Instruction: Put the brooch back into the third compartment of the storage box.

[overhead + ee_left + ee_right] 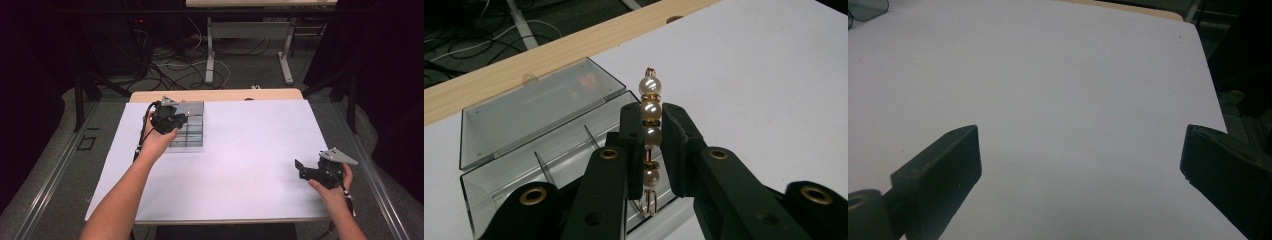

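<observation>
A short strand of white pearls with gold links (pixel 650 131) stands upright between the jaws of my left gripper (pixel 651 117), which is shut on it. Below and behind it lies a clear plastic compartment box (pixel 524 145) with its lid laid open. In the high view my left gripper (pixel 181 118) hovers over that box (pixel 192 131) at the table's far left. My right gripper (pixel 299 170) rests near the front right edge, its jaws wide apart over bare white surface (pixel 1080 145) with nothing between them.
The white table sheet (pixel 250 145) spreads between the two hands. A wooden table edge (pixel 549 52) runs behind the box. Cables and desk legs (pixel 210 60) lie on the floor beyond the table. A corner of the clear box (pixel 865 10) shows at the far left.
</observation>
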Demonstrator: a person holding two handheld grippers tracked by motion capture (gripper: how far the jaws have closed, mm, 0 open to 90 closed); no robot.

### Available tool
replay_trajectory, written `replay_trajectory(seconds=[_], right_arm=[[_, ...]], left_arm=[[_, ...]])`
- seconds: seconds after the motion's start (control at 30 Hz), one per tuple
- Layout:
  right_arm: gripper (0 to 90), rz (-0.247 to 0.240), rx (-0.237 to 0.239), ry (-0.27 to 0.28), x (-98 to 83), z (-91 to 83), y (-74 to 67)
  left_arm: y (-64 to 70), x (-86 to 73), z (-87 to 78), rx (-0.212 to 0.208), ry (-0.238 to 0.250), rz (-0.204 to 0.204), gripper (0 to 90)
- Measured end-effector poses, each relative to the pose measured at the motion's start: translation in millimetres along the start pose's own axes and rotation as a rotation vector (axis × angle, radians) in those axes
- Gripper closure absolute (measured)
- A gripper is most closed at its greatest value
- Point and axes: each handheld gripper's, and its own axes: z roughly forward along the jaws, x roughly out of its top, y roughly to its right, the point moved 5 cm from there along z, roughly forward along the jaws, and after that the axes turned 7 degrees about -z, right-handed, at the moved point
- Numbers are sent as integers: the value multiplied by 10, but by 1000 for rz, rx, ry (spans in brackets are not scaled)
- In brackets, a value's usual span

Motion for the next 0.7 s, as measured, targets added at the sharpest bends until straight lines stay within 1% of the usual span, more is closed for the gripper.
replay_trajectory(seconds=[0.03, 0.07, 0.17, 0.2, 0.23, 0.3, 0.33, 0.37, 0.47, 0.5, 0.63, 0.67, 0.7], right_arm=[[28, 3, 1, 0, 0, -1, -3], [27, 2, 5, 0, 0, -1, -3], [28, 3, 5, 0, -1, 2, 1], [28, 3, 1, 1, -1, 3, 2], [28, 2, 0, 2, 0, 3, 2], [28, 2, 0, 4, 1, 2, 2], [28, 1, -1, 1, 0, 0, 3], [28, 2, 0, 3, 0, 3, 2], [28, 2, 5, 1, -1, 3, 1], [28, 2, 5, 2, 0, 3, -1], [28, 1, 7, 0, -2, 5, -5], [28, 8, 8, -2, -4, 7, -12], [28, 2, 3, -1, -5, 12, -6]], left_arm=[[-2, 12, 13, 6, 0, 7, 802], [4, 21, 27, 5, 1, 3, 802], [-7, 47, 68, 19, 1, 9, 802], [-2, 53, 78, 20, -1, 0, 802], [-3, 61, 96, 25, 7, 0, 802], [-11, 74, 121, 28, 8, 3, 802], [-13, 79, 136, 32, 9, -2, 802], [-21, 82, 149, 30, 4, 1, 802], [-37, 84, 200, 38, -3, -4, 802], [-51, 80, 222, 43, -3, 1, 802], [-104, 71, 298, 65, -13, -6, 802], [-112, 71, 316, 63, -11, -13, 802], [-124, 71, 329, 70, -12, -13, 802]])
